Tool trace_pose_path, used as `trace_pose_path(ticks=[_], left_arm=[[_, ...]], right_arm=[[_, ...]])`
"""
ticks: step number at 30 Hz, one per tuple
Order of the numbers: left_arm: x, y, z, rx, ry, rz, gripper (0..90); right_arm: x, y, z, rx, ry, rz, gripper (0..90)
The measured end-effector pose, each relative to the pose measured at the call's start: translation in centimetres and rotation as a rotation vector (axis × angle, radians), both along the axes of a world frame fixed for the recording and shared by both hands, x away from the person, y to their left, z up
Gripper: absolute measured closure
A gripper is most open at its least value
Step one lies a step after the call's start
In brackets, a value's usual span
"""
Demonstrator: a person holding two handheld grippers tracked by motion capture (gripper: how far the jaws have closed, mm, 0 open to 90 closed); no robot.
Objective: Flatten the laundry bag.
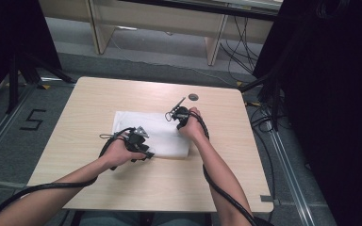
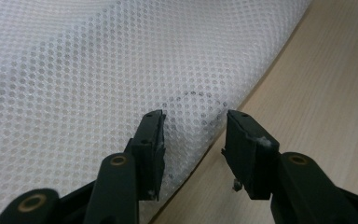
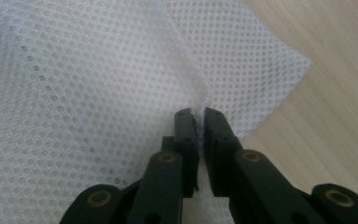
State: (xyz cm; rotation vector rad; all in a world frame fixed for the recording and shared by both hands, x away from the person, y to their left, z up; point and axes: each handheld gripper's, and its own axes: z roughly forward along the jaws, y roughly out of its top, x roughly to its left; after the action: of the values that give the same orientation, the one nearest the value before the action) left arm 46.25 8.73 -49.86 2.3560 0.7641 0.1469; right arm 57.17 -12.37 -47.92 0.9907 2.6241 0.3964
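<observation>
A white mesh cloth (image 1: 162,136) lies folded flat in the middle of the light wooden table (image 1: 94,103). My left gripper (image 1: 147,152) is at the cloth's near edge. In the left gripper view its jaws (image 2: 194,119) stand open, low over the cloth (image 2: 98,70), one on each side of that rim, with nothing pressed between them. My right gripper (image 1: 181,125) is at the cloth's far right part. In the right gripper view its jaws (image 3: 198,114) are shut on a raised fold of the mesh (image 3: 98,84), near a corner (image 3: 303,65).
A small dark round disc (image 1: 193,97) lies on the table behind the right hand. Bare wood runs all round the cloth. Black stands and cables (image 1: 264,117) are on the floor at both sides, and wooden furniture legs (image 1: 214,47) are behind the table.
</observation>
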Motion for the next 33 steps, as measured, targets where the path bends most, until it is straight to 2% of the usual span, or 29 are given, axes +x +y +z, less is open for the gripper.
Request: trace_pose_path(ticks=[3,5,7,8,11,12,13,16,19,20,21,22,23,24,26,27,28,29,30,31,32,33], left_arm=[[0.0,0.0,0.0,-0.001,0.006,-0.002,57.6],[0.0,0.1,0.0,-0.002,0.004,0.008,58.6],[0.0,0.0,0.0,-0.002,0.009,0.012,59.5],[0.0,0.0,0.0,-0.001,0.011,0.014,59.5],[0.0,-0.1,0.0,-0.004,0.013,0.011,59.9],[0.0,-0.1,0.0,-0.004,0.013,0.011,59.9],[-0.1,-0.1,0.0,0.0,0.002,0.016,59.9],[-0.1,-0.2,0.0,0.013,0.004,0.02,60.0],[-0.2,-0.3,-0.1,0.008,-0.005,0.026,60.6],[-0.2,-0.3,-0.1,0.009,-0.001,0.026,60.7],[-0.1,-0.2,-0.1,0.01,-0.003,0.025,61.0],[-0.2,-0.2,0.0,0.01,-0.001,0.035,61.5],[-0.2,-0.2,0.0,0.01,-0.001,0.035,61.9],[-0.2,-0.2,-0.1,0.01,-0.006,0.035,62.1],[-0.3,-0.3,-0.1,0.01,-0.009,0.042,62.3],[-0.3,-0.2,0.0,0.024,-0.012,0.041,62.4],[-0.3,-0.3,-0.1,0.02,-0.011,0.032,62.5],[-0.3,-0.3,-0.1,0.019,-0.008,0.042,62.7],[-0.3,-0.3,-0.1,0.019,-0.008,0.042,62.9],[-0.5,-0.3,-0.1,0.02,-0.023,0.043,62.9],[-0.5,-0.3,-0.1,0.02,-0.023,0.043,63.0],[-0.8,-0.8,-0.4,-0.04,-0.016,0.109,63.0]], right_arm=[[-0.1,-0.2,0.1,0.022,0.017,-0.005,87.9],[-0.2,-0.5,0.5,0.058,0.029,-0.021,88.3],[-0.6,-0.9,1.6,0.097,0.005,-0.011,88.8],[-0.6,-0.9,1.6,0.097,0.005,-0.011,88.8],[-1.4,-0.8,3.1,0.124,-0.015,0.001,89.0],[-1.4,-0.8,3.1,0.124,-0.015,0.001,89.0],[-1.6,-0.8,3.5,0.136,-0.017,0.015,89.0],[-2.8,-0.5,4.8,0.156,-0.031,0.041,89.2],[-3.4,-0.4,5.3,0.168,-0.04,0.053,89.2],[-4.1,-0.3,6.0,0.184,-0.041,0.062,89.3],[-4.3,-0.3,6.4,0.194,-0.052,0.097,89.3],[-4.8,-0.2,6.8,0.203,-0.048,0.087,89.3],[-4.8,-0.2,6.8,0.203,-0.048,0.087,89.3],[-5.6,-0.2,7.5,0.208,-0.069,0.119,89.3],[-6.1,0.0,7.8,0.207,-0.071,0.123,89.4],[-6.6,0.1,8.1,0.193,-0.077,0.154,89.3],[-7.0,0.2,8.4,0.199,-0.068,0.142,89.4],[-7.8,0.3,8.6,0.206,-0.076,0.18,89.4],[-7.8,0.3,8.6,0.206,-0.076,0.18,89.4],[-8.9,0.4,8.9,0.214,-0.074,0.205,89.4],[-8.9,0.4,8.9,0.214,-0.074,0.205,89.4],[-9.2,0.4,9.0,0.217,-0.077,0.22,89.4]])
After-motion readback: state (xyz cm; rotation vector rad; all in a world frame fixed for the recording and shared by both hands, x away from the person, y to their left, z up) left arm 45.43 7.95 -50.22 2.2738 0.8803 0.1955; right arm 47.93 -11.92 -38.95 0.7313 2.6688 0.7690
